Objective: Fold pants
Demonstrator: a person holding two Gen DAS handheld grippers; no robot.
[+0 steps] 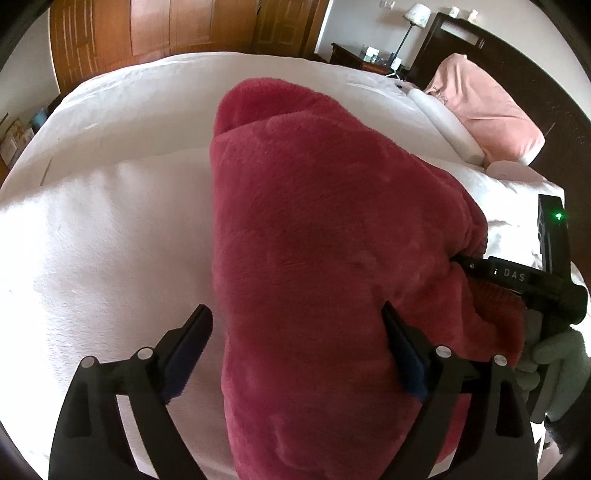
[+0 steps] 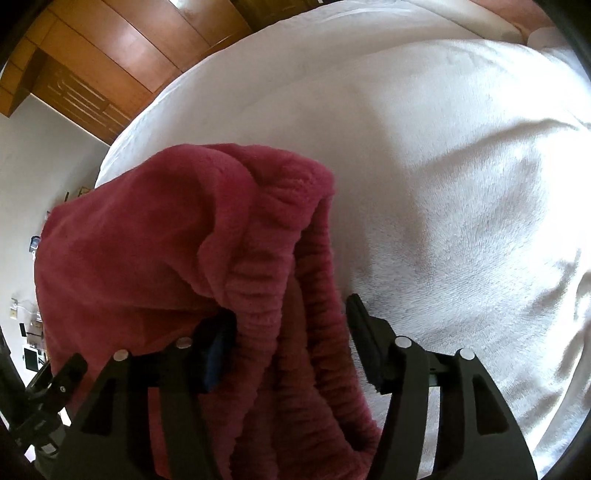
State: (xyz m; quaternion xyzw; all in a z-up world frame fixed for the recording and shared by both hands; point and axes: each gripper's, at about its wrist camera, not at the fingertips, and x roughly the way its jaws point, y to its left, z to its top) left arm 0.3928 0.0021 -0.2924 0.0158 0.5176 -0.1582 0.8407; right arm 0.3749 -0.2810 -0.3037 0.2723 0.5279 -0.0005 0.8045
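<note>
The red fleece pants [image 1: 325, 236] lie lengthwise on the white bed, legs stretching away. My left gripper [image 1: 295, 321] is open, its jaws wide apart on either side of the near edge of the pants. My right gripper [image 2: 290, 314] is open too, with the ribbed elastic waistband [image 2: 291, 317] bunched between its spread jaws. The right gripper also shows in the left wrist view [image 1: 517, 277], at the right edge of the pants, held by a gloved hand [image 1: 550, 365].
A white blanket [image 1: 110, 236] covers the bed. A pink pillow [image 1: 487, 110] and a white bolster [image 1: 447, 122] lie at the headboard. A bedside table with a lamp [image 1: 410, 26] stands behind. Wooden wardrobes [image 1: 166, 26] line the far wall.
</note>
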